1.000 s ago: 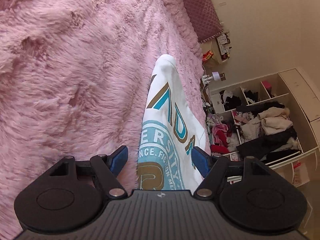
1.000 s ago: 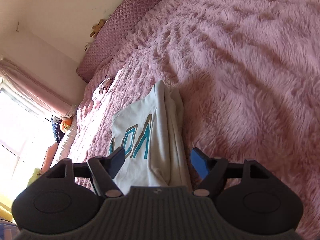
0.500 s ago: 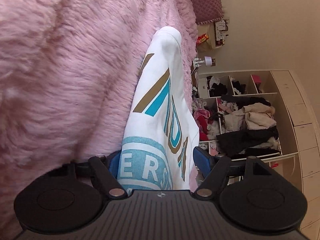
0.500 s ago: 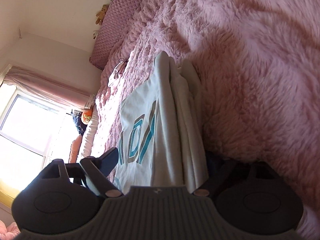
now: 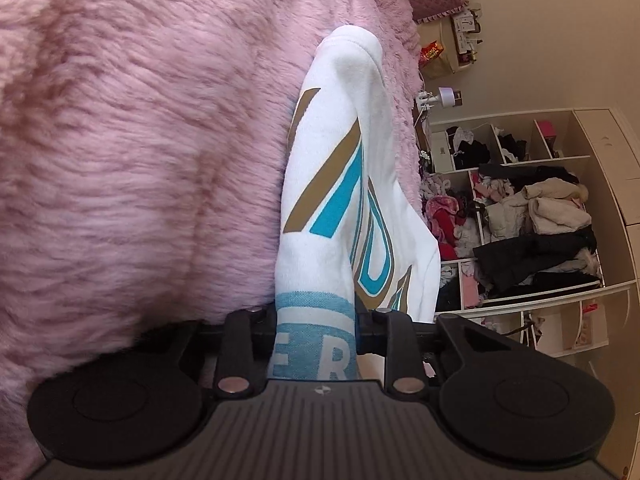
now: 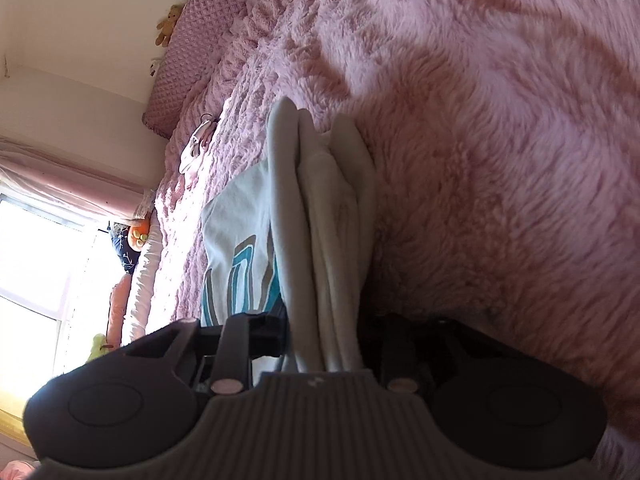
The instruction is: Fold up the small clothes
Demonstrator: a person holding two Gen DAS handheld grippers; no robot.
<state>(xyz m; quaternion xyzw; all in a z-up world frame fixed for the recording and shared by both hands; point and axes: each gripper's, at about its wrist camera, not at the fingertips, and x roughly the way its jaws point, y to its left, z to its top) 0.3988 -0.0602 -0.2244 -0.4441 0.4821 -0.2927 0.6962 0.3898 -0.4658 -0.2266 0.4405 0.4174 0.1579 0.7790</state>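
A small white shirt (image 5: 340, 184) with teal and gold lettering lies folded on the pink furry blanket (image 5: 140, 140). My left gripper (image 5: 316, 320) is shut on one edge of the shirt, at the teal round print. In the right wrist view the shirt (image 6: 320, 220) shows as several stacked white layers, with the printed side to the left. My right gripper (image 6: 324, 332) is shut on this stacked edge. Both grippers sit low against the blanket (image 6: 500, 160).
A quilted pink headboard cushion (image 6: 188, 40) runs along the bed's far end. A small pale garment (image 6: 196, 148) lies on the blanket beyond the shirt. Open white shelves (image 5: 532, 216) stuffed with clothes stand beside the bed. A bright window (image 6: 36, 264) is at left.
Both grippers moved down onto the shirt's edges and closed on them; a second ago both were open above the shirt.
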